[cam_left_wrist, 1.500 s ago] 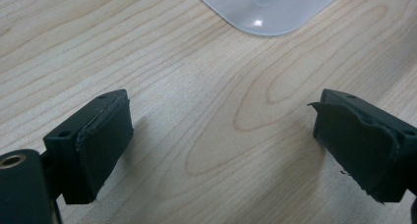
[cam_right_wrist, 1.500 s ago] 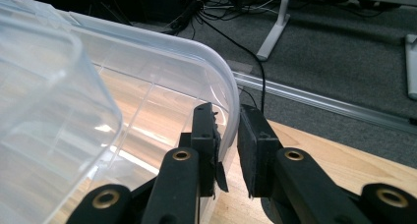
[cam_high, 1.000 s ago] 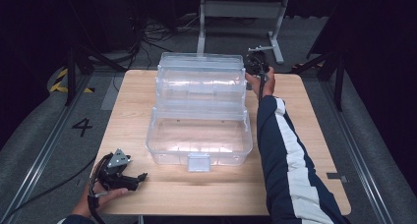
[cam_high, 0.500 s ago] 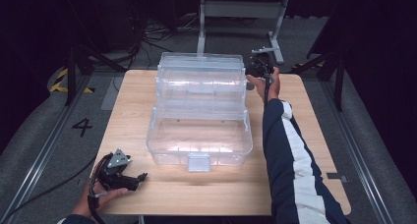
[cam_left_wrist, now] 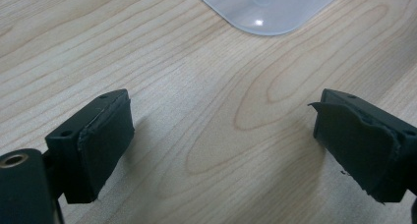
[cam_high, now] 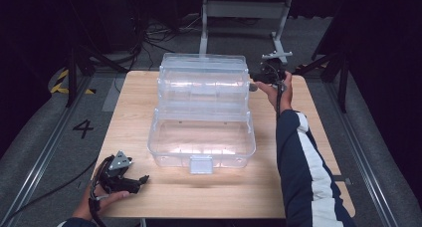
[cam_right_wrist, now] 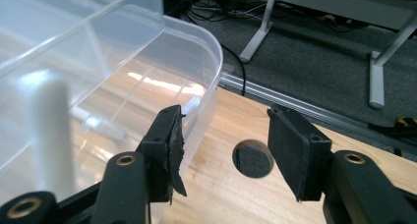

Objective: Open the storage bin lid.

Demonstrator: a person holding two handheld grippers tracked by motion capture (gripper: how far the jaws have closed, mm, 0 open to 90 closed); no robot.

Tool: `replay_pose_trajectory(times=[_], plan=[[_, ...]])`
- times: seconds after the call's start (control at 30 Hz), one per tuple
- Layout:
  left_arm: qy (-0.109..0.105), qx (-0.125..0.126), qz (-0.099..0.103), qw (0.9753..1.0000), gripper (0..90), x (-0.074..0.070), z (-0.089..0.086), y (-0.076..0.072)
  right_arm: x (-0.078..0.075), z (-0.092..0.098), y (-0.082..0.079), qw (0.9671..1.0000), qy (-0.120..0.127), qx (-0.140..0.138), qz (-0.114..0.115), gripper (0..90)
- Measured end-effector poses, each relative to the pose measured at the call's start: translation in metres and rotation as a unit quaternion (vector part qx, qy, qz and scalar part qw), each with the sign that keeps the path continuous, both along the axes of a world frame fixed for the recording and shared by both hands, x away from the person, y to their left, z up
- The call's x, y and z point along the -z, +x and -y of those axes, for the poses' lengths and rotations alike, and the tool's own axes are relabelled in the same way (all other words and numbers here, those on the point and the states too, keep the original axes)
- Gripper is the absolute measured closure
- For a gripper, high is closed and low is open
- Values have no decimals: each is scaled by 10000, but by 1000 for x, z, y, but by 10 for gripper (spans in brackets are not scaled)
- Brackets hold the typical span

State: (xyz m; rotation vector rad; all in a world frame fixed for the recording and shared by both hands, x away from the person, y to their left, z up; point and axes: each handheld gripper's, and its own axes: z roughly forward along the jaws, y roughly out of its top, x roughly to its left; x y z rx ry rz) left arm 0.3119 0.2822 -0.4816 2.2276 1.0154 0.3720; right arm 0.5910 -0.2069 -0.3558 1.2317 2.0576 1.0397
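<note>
A clear plastic tiered box (cam_high: 201, 112) stands opened out on the middle of the wooden table (cam_high: 318, 127), its latch tab facing the near edge. My right gripper (cam_high: 255, 83) is at the box's far right corner, open, its jaws just beside the clear wall (cam_right_wrist: 147, 86) with nothing between them. My left gripper (cam_high: 141, 180) rests low over the table's near left part, open, with only bare wood (cam_left_wrist: 221, 130) between its jaws. A rounded corner of the box (cam_left_wrist: 268, 8) lies ahead of it.
A round cable hole (cam_right_wrist: 253, 158) in the tabletop sits just ahead of my right gripper. Beyond the table's far edge are a metal rail (cam_right_wrist: 295, 103), dark carpet with cables, and a white stand's legs (cam_high: 244, 13).
My right gripper has shifted slightly along the box's far right corner. The left gripper has stayed still.
</note>
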Motion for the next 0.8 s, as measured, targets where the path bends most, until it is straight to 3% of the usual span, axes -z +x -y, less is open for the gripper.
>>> replay_pose_trajectory(times=[0.13, 0.23, 0.5, 0.8], plan=[[37, -1, 53, 10000, 88, 0, 0, 0, -7, 3, -10, 9999, -81, -133, 25, 465], [26, -4, 64, 10000, 89, 0, 0, 0, -13, 5, -20, 9996, 5, -280, 76, 468], [-5, -69, 58, 10000, 91, 0, 0, -2, -25, 4, -48, 9972, -241, -650, 287, 467], [-27, -93, 32, 9999, 91, 0, 1, -2, -25, 8, -77, 9938, -371, -925, 494, 467]])
